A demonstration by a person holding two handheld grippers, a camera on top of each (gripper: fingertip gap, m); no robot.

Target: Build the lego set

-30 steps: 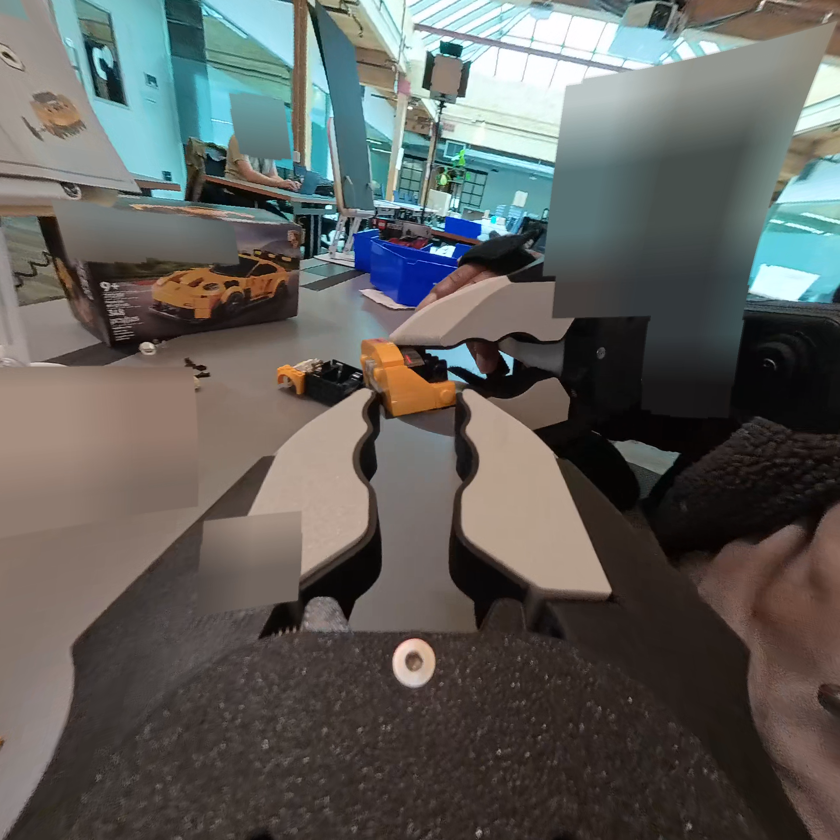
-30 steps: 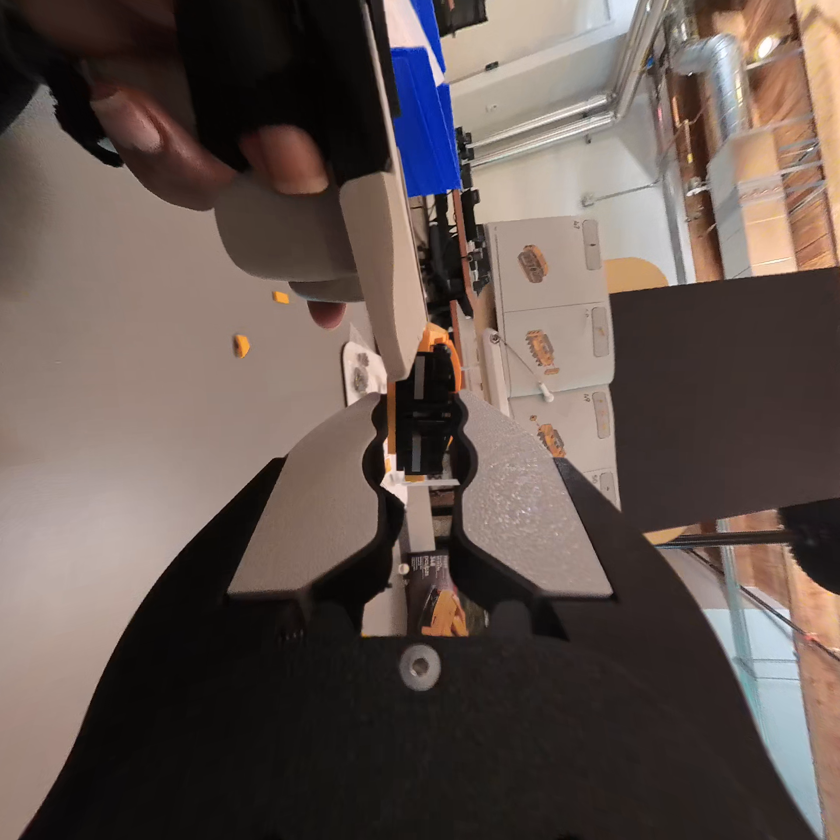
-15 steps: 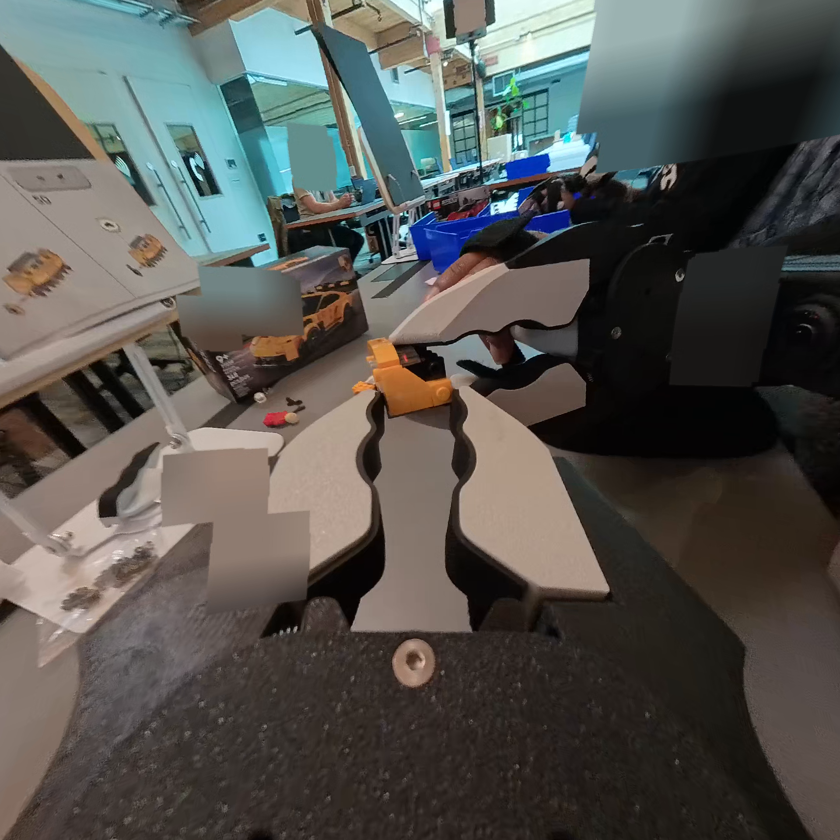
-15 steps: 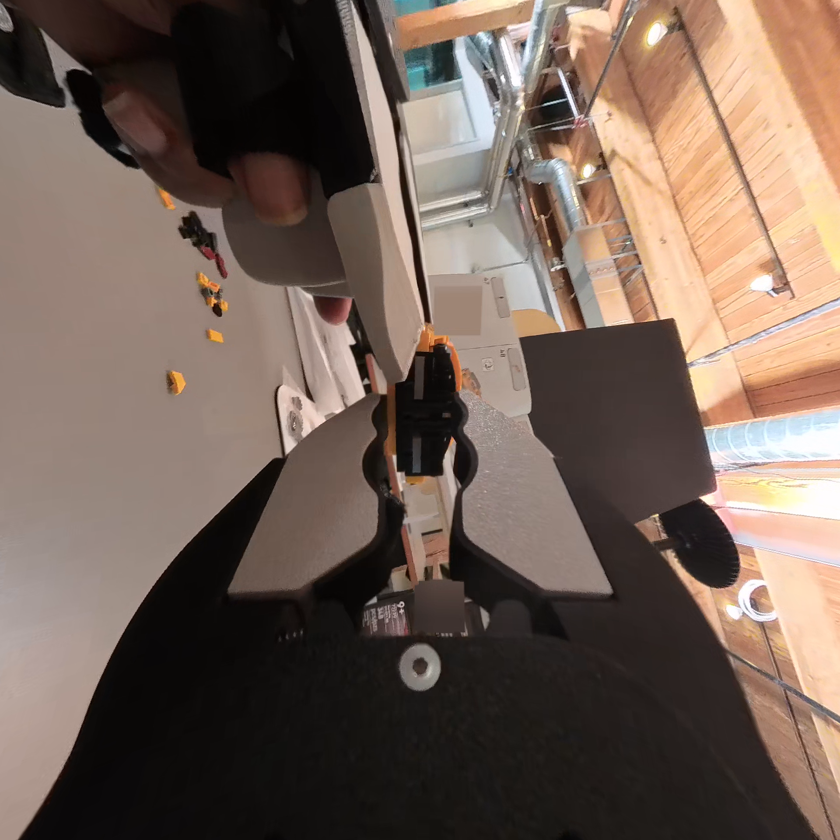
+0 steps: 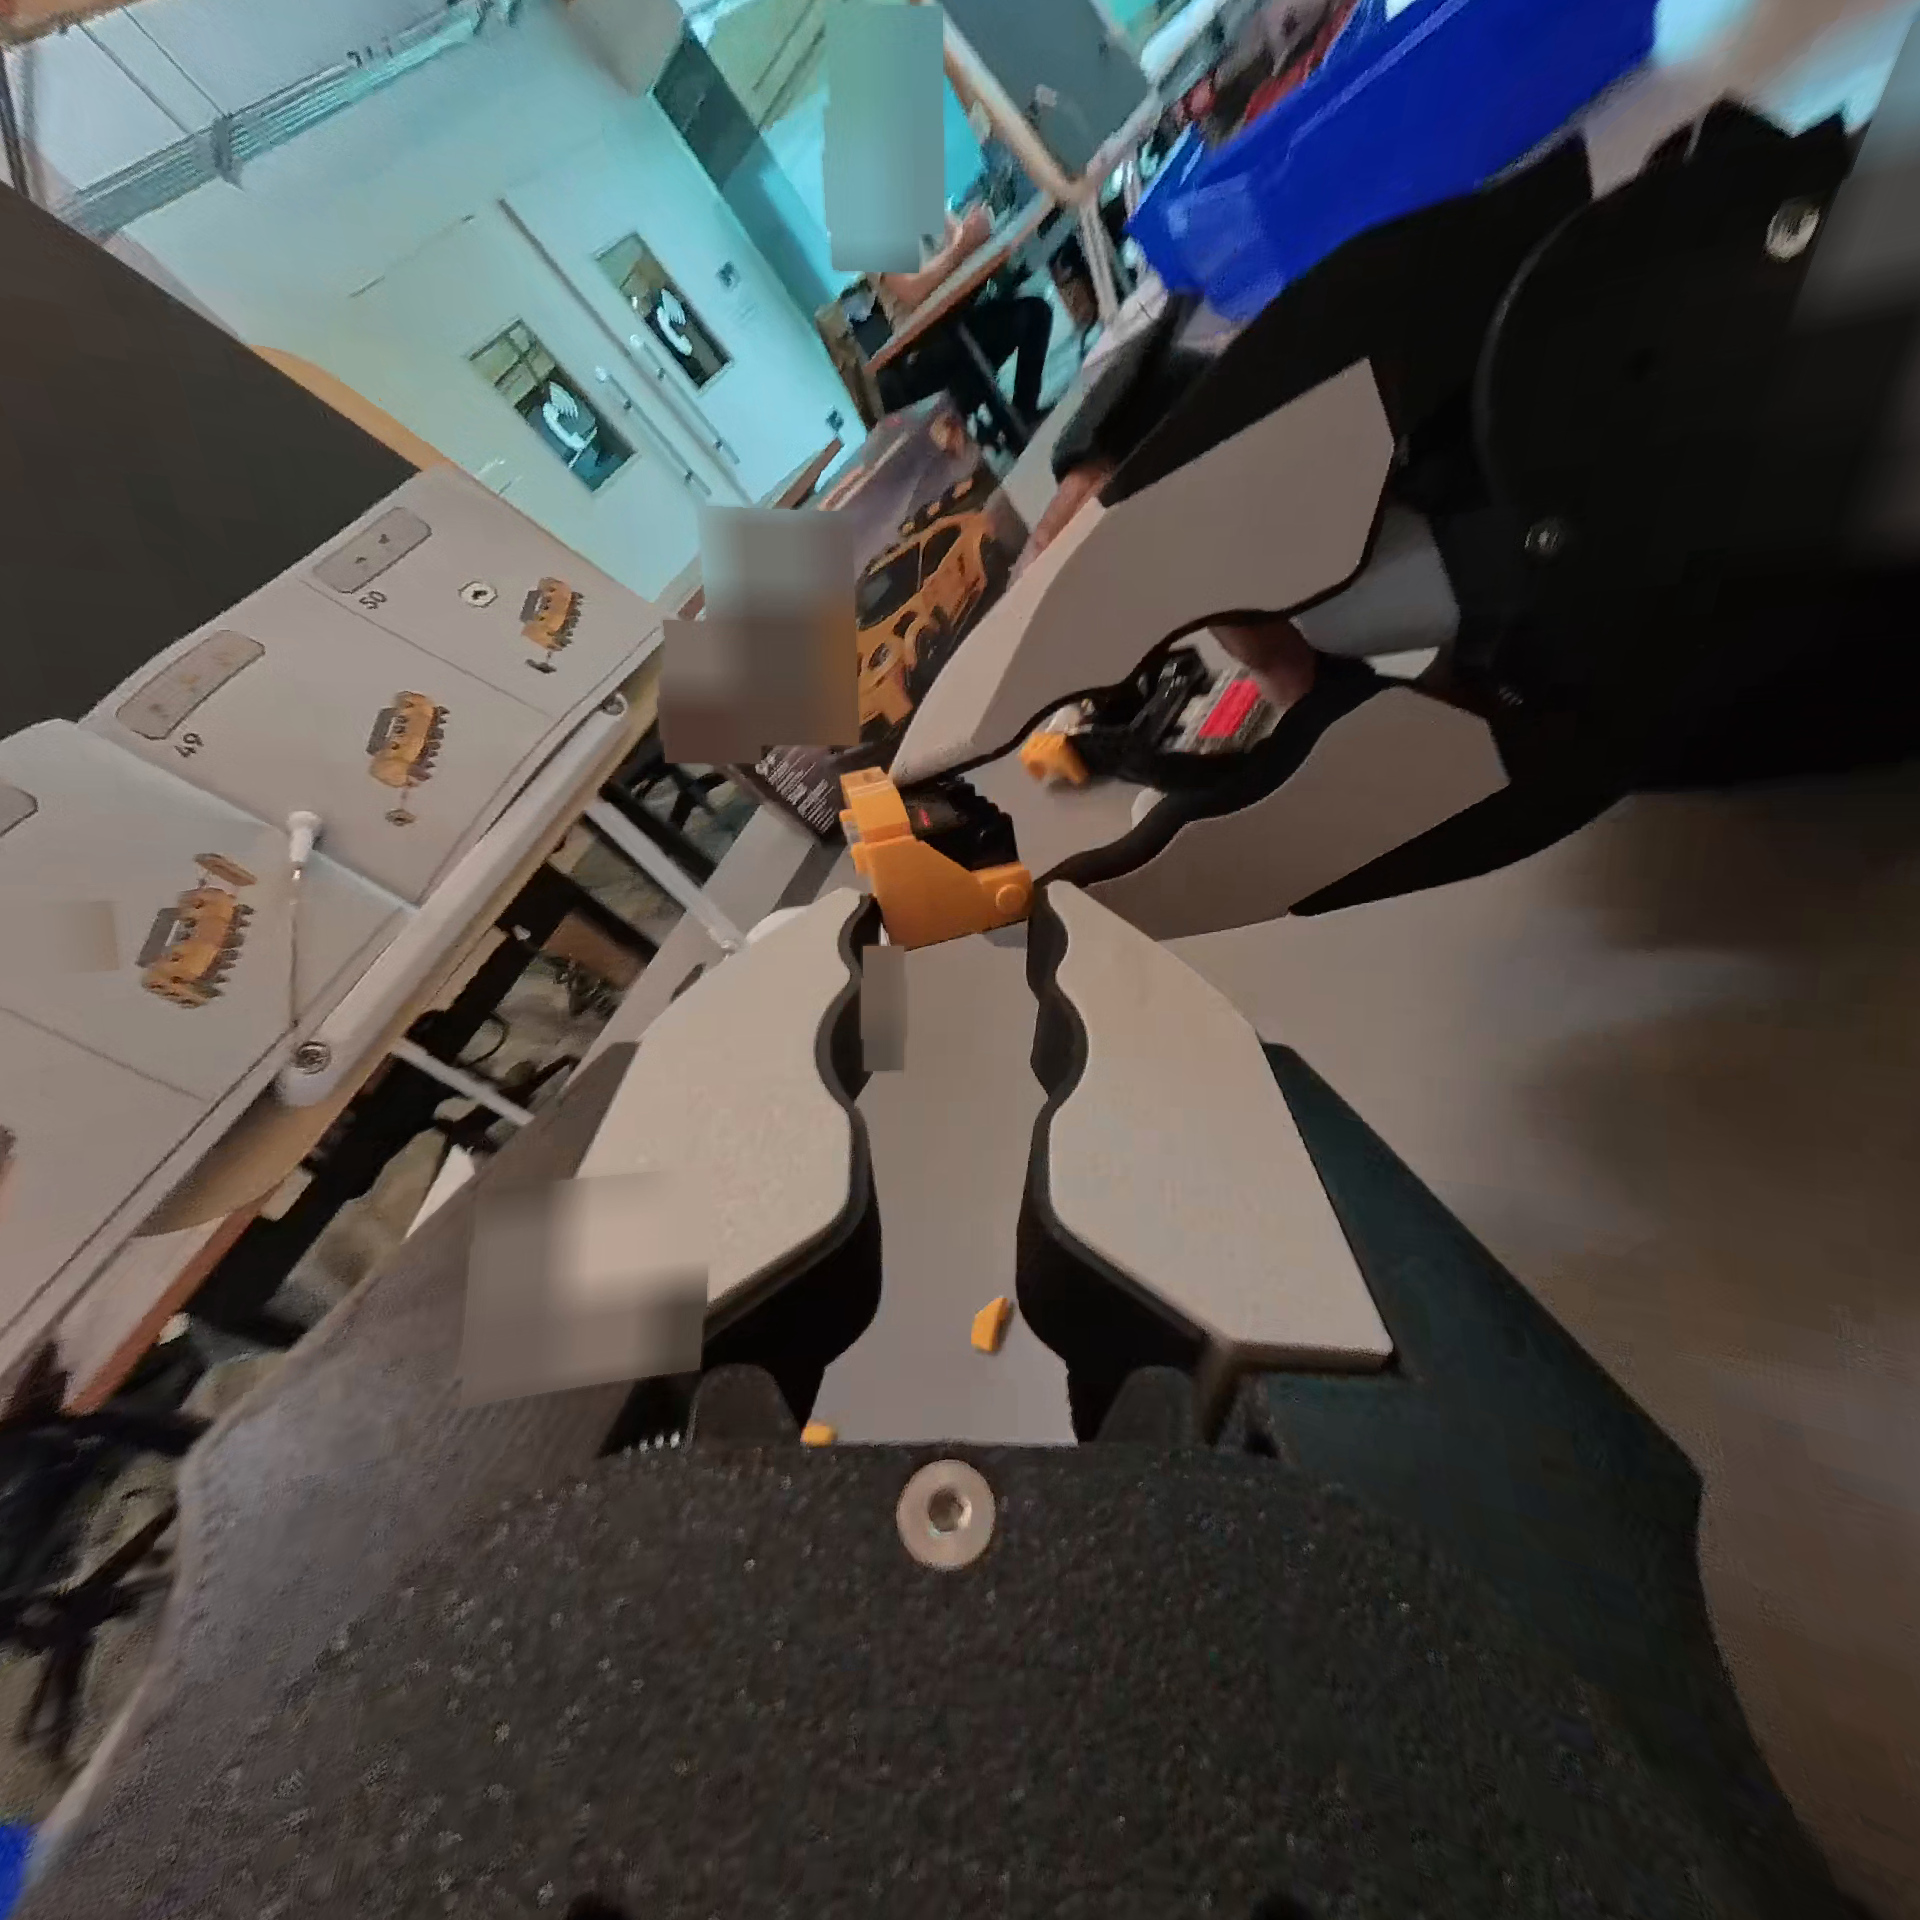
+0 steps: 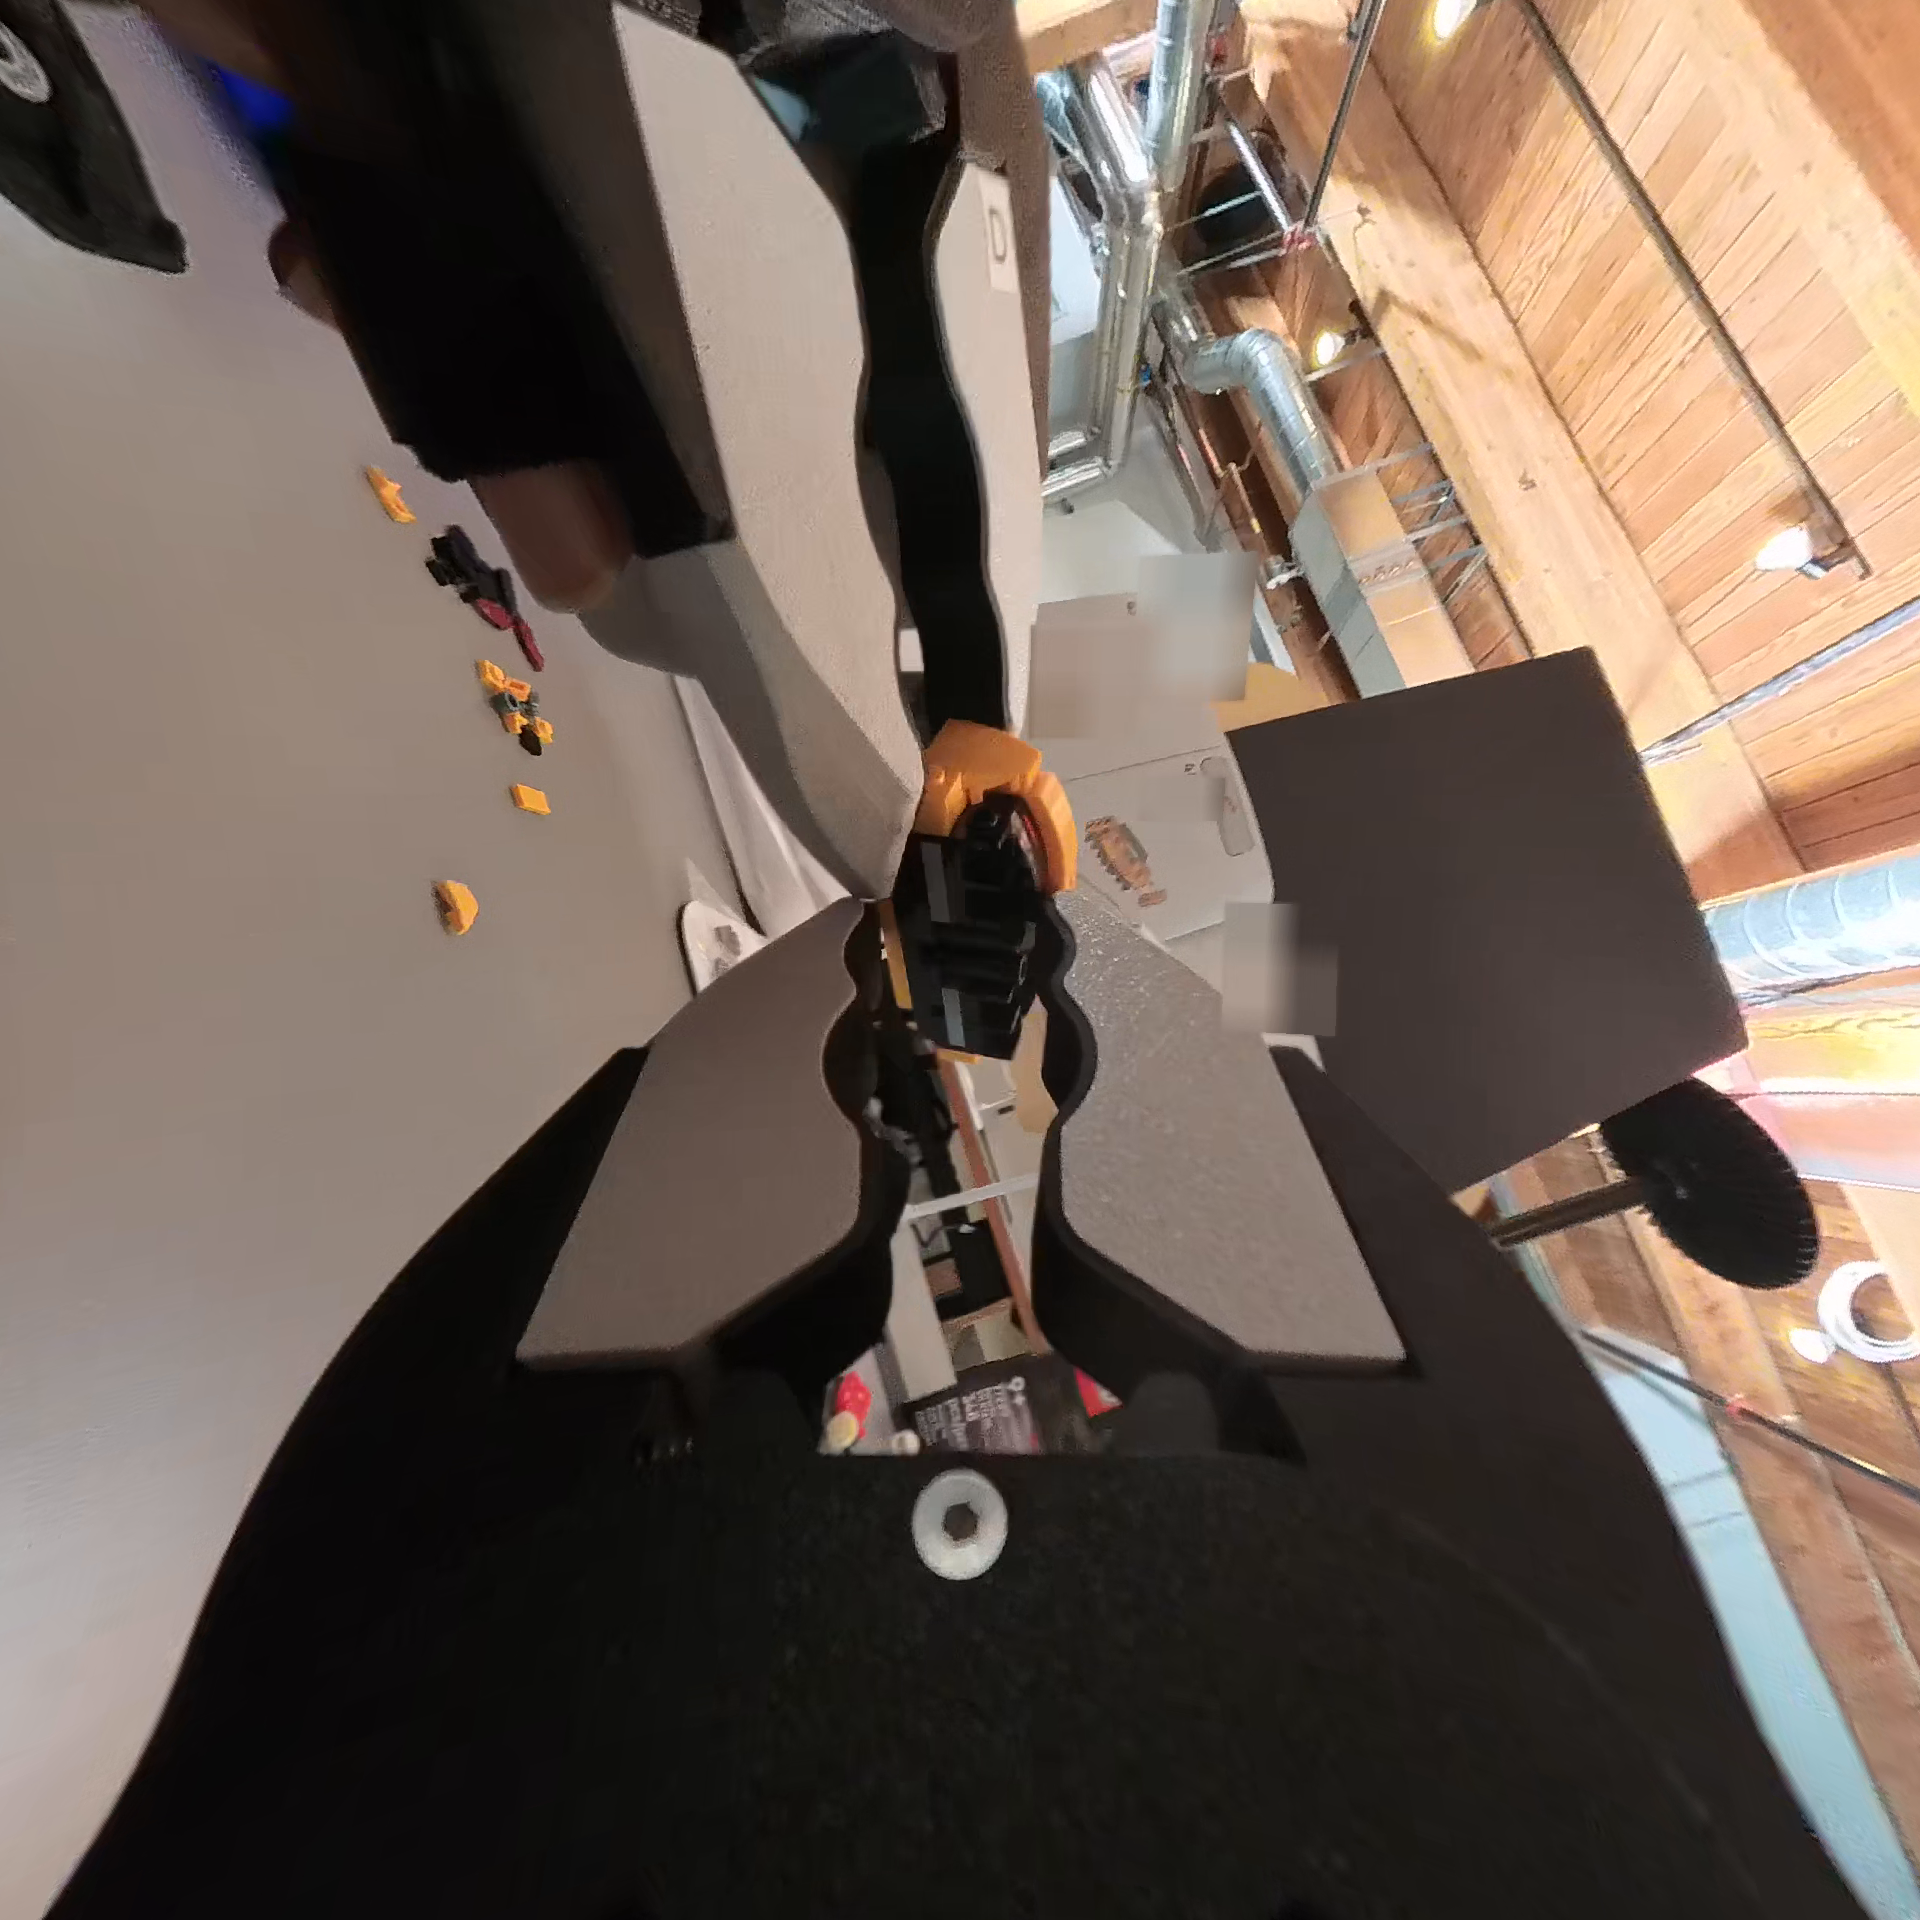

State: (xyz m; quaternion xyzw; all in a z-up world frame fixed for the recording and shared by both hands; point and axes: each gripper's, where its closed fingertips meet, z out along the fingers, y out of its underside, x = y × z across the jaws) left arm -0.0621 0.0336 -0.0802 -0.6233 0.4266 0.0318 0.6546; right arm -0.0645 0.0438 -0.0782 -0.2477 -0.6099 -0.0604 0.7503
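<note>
A partly built orange and black lego assembly (image 5: 935, 878) is held in the air between both grippers. My left gripper (image 5: 948, 914) is shut on its orange end. My right gripper (image 6: 966, 920) is shut on its black middle section (image 6: 966, 977), with an orange arch piece (image 6: 987, 779) sticking out past the tips. In the left wrist view the right gripper (image 5: 977, 821) comes in from the upper right. In the right wrist view the left gripper (image 6: 935, 769) comes down from the top, a hand behind it.
Loose orange bricks (image 6: 454, 904) and dark pieces (image 6: 483, 582) lie on the grey table (image 6: 260, 1039). A second small sub-assembly (image 5: 1132, 727) sits on the table by the lego box (image 5: 925, 613). An instruction booklet (image 5: 312, 748) stands at the left. Blue bins (image 5: 1351, 135) are behind.
Both grippers have kept their hold on the assembly and turned with it. The left wrist view has rolled, so the booklet now fills its left side. The right gripper looks closer.
</note>
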